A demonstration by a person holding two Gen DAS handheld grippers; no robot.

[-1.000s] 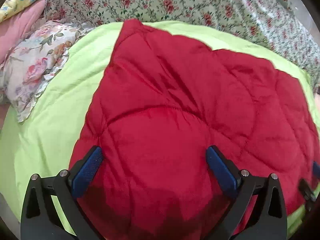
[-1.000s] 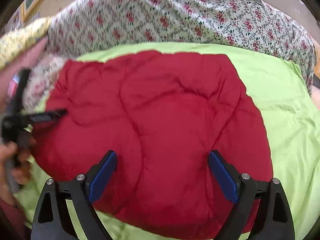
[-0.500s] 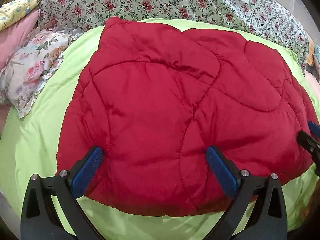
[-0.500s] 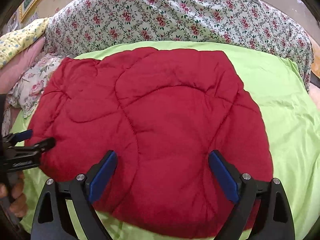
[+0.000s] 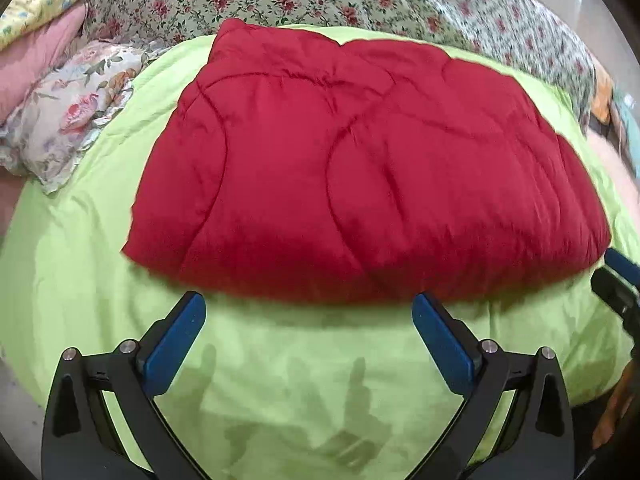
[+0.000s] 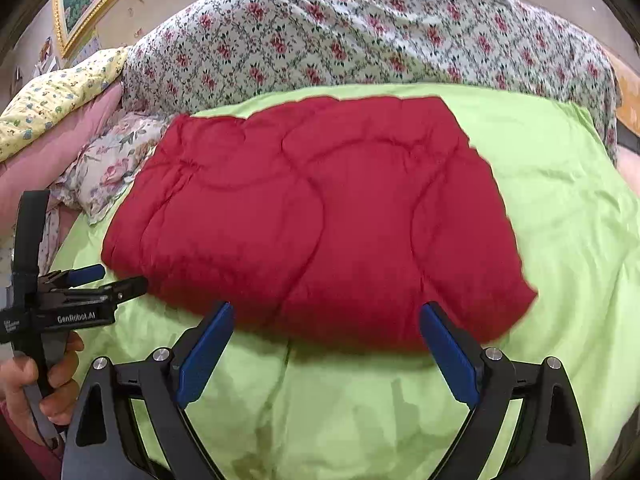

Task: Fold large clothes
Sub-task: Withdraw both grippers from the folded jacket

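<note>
Two grippers are in view, both empty. The left gripper [image 5: 309, 314] has its blue-padded fingers [image 5: 176, 344] spread wide, nothing between them; it hangs over bare lime-green sheet [image 5: 280, 380], just short of the near edge of the red quilted garment [image 5: 360, 168]. The right gripper [image 6: 326, 324] is likewise spread, its pads [image 6: 448, 356] apart, the tips just reaching the garment's near edge as seen from its own camera; whether they touch the fabric cannot be told.

The red quilted garment lies folded in a thick, roughly rectangular bundle on the sheet, directly ahead of both tools. Curved stitch lines run across its top face. Its near edge is rounded and casts a shadow on the sheet.

In the right wrist view the left gripper [image 6: 120, 282] appears to the left of the tool, its tips beside the bundle's near left corner, held by a hand [image 6: 36, 384] around the grip. In the left wrist view a part of the right gripper [image 5: 618, 280] shows at the far right edge, close to the bundle's right corner; motion blur there limits detail.

Beyond the garment lies a rose-patterned quilt [image 6: 360, 40]. Ahead and to the left sit a floral pillow [image 5: 68, 112] and a pink pillow [image 5: 32, 64].
</note>
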